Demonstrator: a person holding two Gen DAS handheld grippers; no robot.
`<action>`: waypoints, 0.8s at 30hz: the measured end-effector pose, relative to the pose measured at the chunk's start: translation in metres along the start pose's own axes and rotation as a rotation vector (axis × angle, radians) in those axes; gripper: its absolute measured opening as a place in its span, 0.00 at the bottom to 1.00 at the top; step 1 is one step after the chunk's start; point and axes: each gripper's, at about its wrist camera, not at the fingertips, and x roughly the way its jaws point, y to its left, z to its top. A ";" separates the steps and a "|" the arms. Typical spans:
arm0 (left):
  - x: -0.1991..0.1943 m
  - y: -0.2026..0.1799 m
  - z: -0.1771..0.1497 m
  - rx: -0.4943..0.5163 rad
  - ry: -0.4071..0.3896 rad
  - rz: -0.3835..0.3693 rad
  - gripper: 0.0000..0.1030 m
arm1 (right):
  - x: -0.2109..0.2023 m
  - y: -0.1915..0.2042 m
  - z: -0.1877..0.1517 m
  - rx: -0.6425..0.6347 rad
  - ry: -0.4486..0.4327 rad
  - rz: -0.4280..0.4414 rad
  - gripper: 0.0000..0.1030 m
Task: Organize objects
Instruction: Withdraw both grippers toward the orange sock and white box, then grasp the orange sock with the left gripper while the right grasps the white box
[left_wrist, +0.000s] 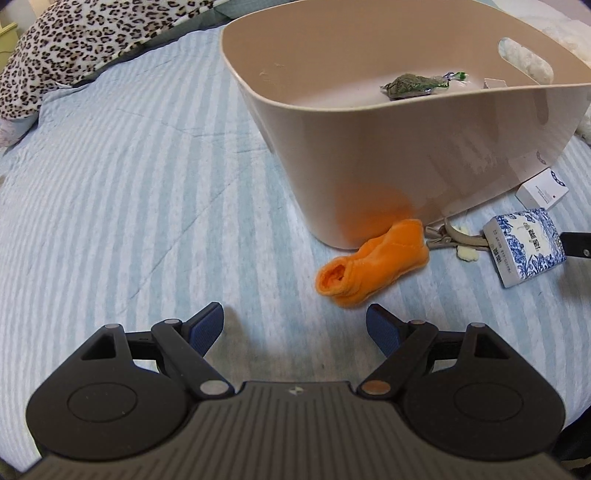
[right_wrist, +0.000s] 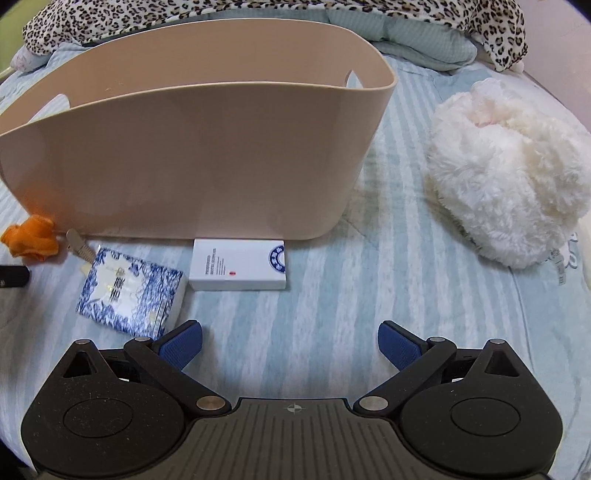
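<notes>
A beige plastic bin (left_wrist: 388, 155) stands on the striped bed; it also shows in the right wrist view (right_wrist: 192, 158). Inside it lie a small green packet (left_wrist: 413, 84) and a pale item. In front of it lie an orange sock (left_wrist: 369, 262), a beige clip (left_wrist: 454, 236), a blue-and-white patterned box (left_wrist: 524, 245) and a white box (left_wrist: 541, 190). My left gripper (left_wrist: 295, 328) is open and empty, just short of the sock. My right gripper (right_wrist: 290, 345) is open and empty, near the patterned box (right_wrist: 129, 291) and the white box (right_wrist: 238, 264).
A fluffy white plush (right_wrist: 509, 173) lies right of the bin. A leopard-print blanket (left_wrist: 74, 40) lies at the bed's far side, with a pale green pillow (right_wrist: 417, 40) beside it. Striped bedding (left_wrist: 129, 184) stretches left of the bin.
</notes>
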 end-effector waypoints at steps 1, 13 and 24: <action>0.001 0.000 0.001 -0.002 -0.005 -0.007 0.83 | 0.002 0.000 0.001 0.004 -0.001 0.000 1.00; 0.006 -0.011 0.009 -0.009 -0.062 -0.065 0.83 | 0.017 0.013 0.017 0.031 -0.017 0.032 1.00; 0.000 -0.022 0.013 -0.024 -0.086 -0.126 0.38 | 0.014 0.013 0.014 0.055 -0.056 0.011 0.68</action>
